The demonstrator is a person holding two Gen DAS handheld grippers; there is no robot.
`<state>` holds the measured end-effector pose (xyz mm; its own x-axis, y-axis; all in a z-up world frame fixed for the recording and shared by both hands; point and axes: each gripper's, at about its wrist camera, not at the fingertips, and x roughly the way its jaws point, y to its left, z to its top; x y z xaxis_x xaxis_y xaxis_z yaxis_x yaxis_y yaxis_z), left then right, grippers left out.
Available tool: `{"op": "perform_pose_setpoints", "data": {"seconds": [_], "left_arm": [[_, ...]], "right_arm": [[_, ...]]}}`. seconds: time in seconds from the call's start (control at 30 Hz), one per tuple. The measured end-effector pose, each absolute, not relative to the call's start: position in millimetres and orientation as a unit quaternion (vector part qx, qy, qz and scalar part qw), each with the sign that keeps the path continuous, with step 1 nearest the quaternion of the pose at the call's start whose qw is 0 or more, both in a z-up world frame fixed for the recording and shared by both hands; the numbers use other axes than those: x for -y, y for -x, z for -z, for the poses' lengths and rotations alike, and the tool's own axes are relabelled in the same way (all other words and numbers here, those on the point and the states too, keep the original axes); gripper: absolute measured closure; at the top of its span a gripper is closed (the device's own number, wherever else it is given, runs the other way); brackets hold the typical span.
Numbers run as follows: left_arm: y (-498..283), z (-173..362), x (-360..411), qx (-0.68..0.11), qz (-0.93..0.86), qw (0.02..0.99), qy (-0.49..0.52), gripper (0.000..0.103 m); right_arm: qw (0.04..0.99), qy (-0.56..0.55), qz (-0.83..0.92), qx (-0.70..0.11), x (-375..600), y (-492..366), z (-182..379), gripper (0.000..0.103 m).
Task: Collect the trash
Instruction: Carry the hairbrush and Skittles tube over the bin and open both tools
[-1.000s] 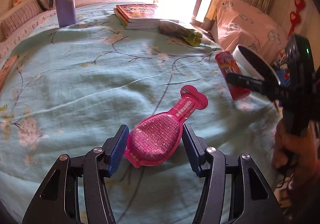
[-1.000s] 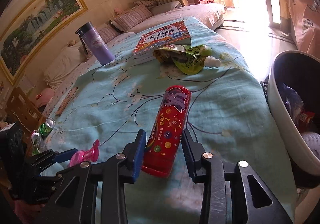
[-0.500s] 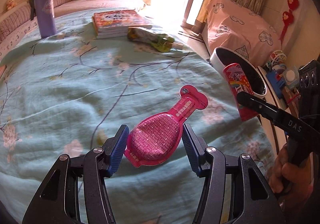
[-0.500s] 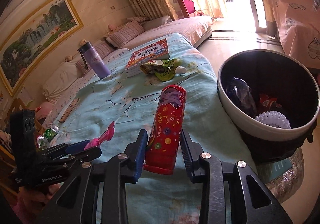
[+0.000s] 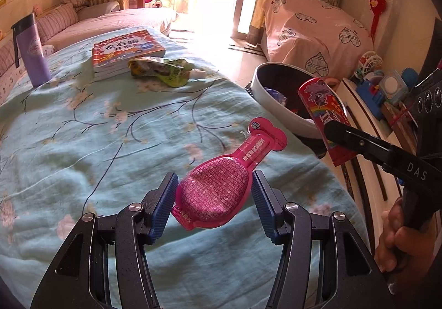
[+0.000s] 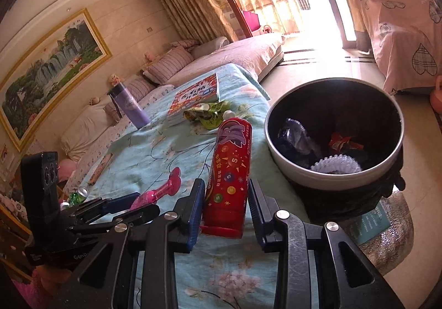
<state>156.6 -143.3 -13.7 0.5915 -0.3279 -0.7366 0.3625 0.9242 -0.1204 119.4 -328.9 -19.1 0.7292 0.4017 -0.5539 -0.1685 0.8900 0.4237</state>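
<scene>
My left gripper (image 5: 214, 190) is shut on a pink foil pouch (image 5: 221, 190), held by its wide end above the teal bedspread (image 5: 110, 143). A red candy tube (image 6: 229, 170) stands upright between the pads of my right gripper (image 6: 225, 198), which is shut on it. The round trash bin (image 6: 331, 179) sits on the floor just right of the tube, with wrappers lying inside. In the left wrist view the tube (image 5: 323, 112) hangs in front of the bin (image 5: 276, 104). Crumpled green snack wrappers (image 5: 160, 71) lie on the bed near the far end.
A stack of books (image 5: 124, 49) and a purple bottle (image 5: 33, 54) stand at the far side of the bed. A pink covered piece of furniture (image 5: 317, 32) is beyond the bin. Toys crowd a low shelf (image 5: 386, 88) on the right.
Both grippers have moved toward the bin with their items still held. The bin has come fully into the right wrist view and now sits close beside the tube.
</scene>
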Motion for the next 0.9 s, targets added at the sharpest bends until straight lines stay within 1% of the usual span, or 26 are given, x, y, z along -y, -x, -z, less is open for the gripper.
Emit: {"op": "perform_pose_setpoints", "data": {"seconds": [0.27, 0.9], "left_arm": [[-158.0, 8.0, 159.7, -0.402, 0.203, 0.892, -0.030, 0.048], [-163.3, 4.3, 182.1, -0.403, 0.217, 0.888, -0.042, 0.048]], "right_arm": [[0.916, -0.194, -0.139, -0.321, 352.1, -116.1, 18.6, 0.071], [0.915, -0.209, -0.125, -0.320, 379.7, -110.4, 20.8, 0.071]]}}
